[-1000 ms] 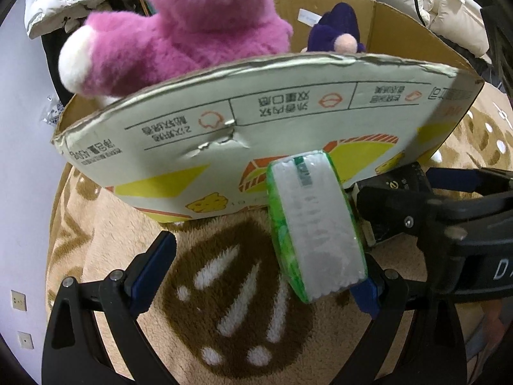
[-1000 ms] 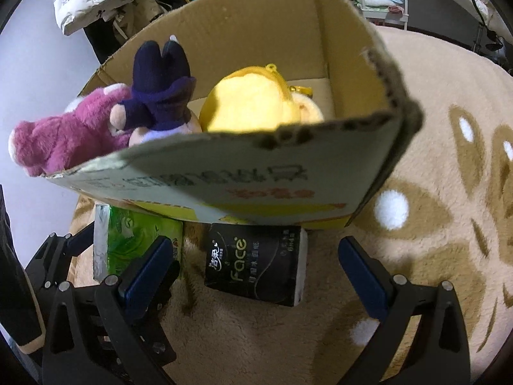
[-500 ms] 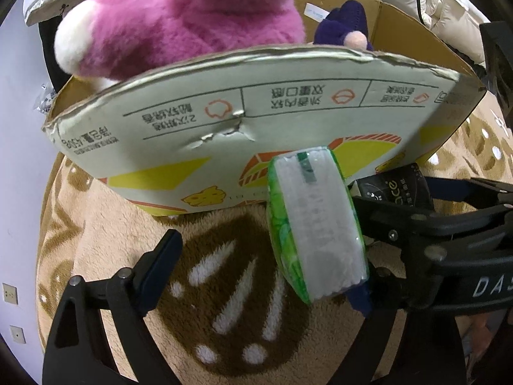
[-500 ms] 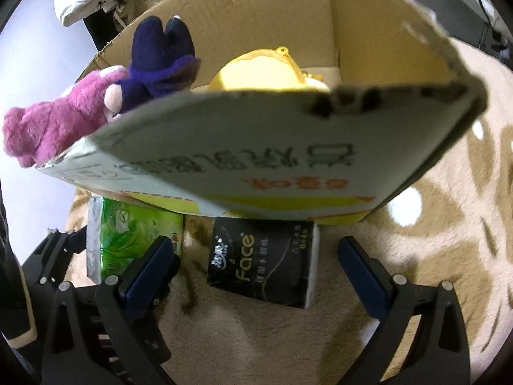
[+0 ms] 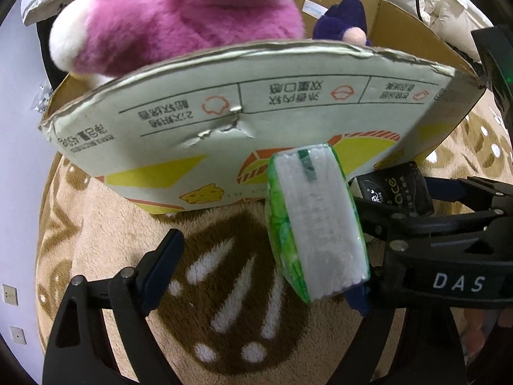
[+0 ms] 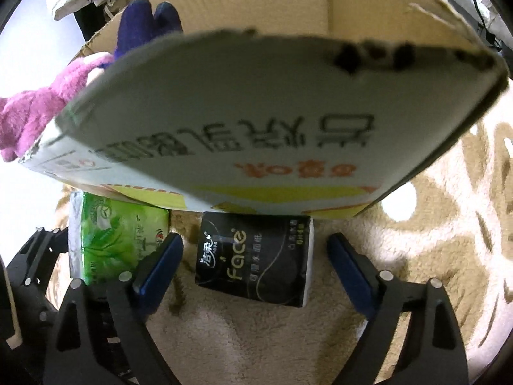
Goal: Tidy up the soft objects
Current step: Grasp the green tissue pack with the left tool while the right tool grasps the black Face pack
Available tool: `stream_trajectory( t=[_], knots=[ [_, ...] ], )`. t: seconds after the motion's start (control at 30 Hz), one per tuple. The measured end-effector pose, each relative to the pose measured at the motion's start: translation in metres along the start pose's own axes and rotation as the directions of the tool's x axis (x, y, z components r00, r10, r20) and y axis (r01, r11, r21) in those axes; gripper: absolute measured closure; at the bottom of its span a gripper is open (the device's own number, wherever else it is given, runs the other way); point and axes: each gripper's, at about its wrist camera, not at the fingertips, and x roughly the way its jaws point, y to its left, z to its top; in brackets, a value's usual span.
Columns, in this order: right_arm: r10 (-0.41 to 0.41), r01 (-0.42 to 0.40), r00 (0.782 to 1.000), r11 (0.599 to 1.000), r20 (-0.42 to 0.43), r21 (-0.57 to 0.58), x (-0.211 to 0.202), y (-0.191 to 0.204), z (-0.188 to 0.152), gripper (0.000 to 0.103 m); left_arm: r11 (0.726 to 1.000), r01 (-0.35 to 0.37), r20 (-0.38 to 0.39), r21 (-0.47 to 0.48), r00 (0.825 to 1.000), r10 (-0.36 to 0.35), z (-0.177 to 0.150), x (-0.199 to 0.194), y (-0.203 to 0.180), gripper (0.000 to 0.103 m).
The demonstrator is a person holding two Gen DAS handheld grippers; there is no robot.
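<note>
A green tissue pack (image 5: 315, 221) stands on edge on the rug against the cardboard box (image 5: 243, 134); it also shows in the right wrist view (image 6: 115, 240). My left gripper (image 5: 259, 269) is open, its jaws on either side of the green pack, which leans at the right finger. A black "Face" tissue pack (image 6: 256, 256) lies in front of the box (image 6: 272, 102), between the jaws of my open right gripper (image 6: 255, 266); it also shows in the left wrist view (image 5: 397, 189). A pink plush (image 5: 179, 19) and a purple plush (image 5: 346, 19) sit in the box.
A tan rug with brown and white patterns (image 6: 449, 211) covers the floor. White padded jackets (image 5: 449, 3) and clutter lie behind the box. A pale wall (image 5: 16, 128) is on the left. The two grippers are close side by side.
Both grippers have moved closer to the box and down toward the packs. The box wall now hides the yellow plush in the right wrist view. Both jaws stay open.
</note>
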Motion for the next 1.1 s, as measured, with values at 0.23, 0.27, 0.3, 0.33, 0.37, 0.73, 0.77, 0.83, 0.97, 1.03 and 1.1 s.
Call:
stream_trajectory(
  t=[0.23,0.27,0.3,0.33,0.37,0.73,0.77,0.83,0.97,1.03,1.1],
  knots=[
    [-0.049,0.049,0.999,0.999,0.002,-0.007,0.002,0.004,-0.003,0.021,1.0,-0.004,-0.016,0.026,1.0,0.005,0.0,0.005,-0.009,0.023],
    [-0.055,0.055,0.999,0.998,0.001,-0.008,0.002,0.004,-0.004,0.022,1.0,-0.004,-0.013,0.031,1.0,0.004,0.0,0.005,-0.01,0.026],
    [-0.062,0.062,0.998,0.998,0.001,-0.009,0.003,0.006,-0.004,0.026,0.999,-0.001,-0.014,0.034,1.0,0.001,0.0,0.006,-0.01,0.03],
    [-0.068,0.068,0.998,0.998,0.001,-0.011,0.004,0.009,-0.006,0.029,0.999,0.003,-0.017,0.036,1.0,-0.003,0.0,0.006,-0.012,0.031],
    [-0.077,0.077,0.997,0.997,0.0,-0.012,0.004,0.009,-0.006,0.032,0.999,0.004,-0.022,0.034,1.0,-0.003,0.0,0.007,-0.012,0.031],
    [-0.045,0.045,0.999,0.999,-0.004,-0.006,0.0,0.005,-0.006,0.037,0.998,0.062,-0.013,0.005,0.998,-0.062,-0.001,-0.004,-0.003,0.063],
    [-0.041,0.041,0.999,0.999,-0.003,-0.006,-0.002,0.002,-0.005,0.037,0.997,0.071,-0.011,0.006,0.997,-0.071,-0.001,-0.005,-0.003,0.071],
    [-0.032,0.032,0.999,0.999,-0.004,-0.002,-0.004,0.001,-0.006,0.037,0.997,0.071,0.003,0.011,0.997,-0.071,-0.003,-0.011,-0.004,0.072],
    [-0.019,0.019,1.0,1.0,-0.003,-0.005,-0.009,0.0,-0.012,0.037,0.997,0.073,0.048,0.007,0.996,-0.073,-0.009,-0.025,-0.006,0.074],
    [-0.01,0.01,1.0,1.0,0.007,-0.013,-0.014,0.001,-0.015,0.037,0.998,0.069,0.072,0.001,0.995,-0.069,-0.012,-0.036,-0.006,0.074],
    [-0.007,0.008,0.999,0.999,0.032,-0.034,-0.022,0.004,-0.018,0.037,0.998,0.056,0.09,-0.006,0.994,-0.055,-0.017,-0.043,-0.004,0.074]
  ],
)
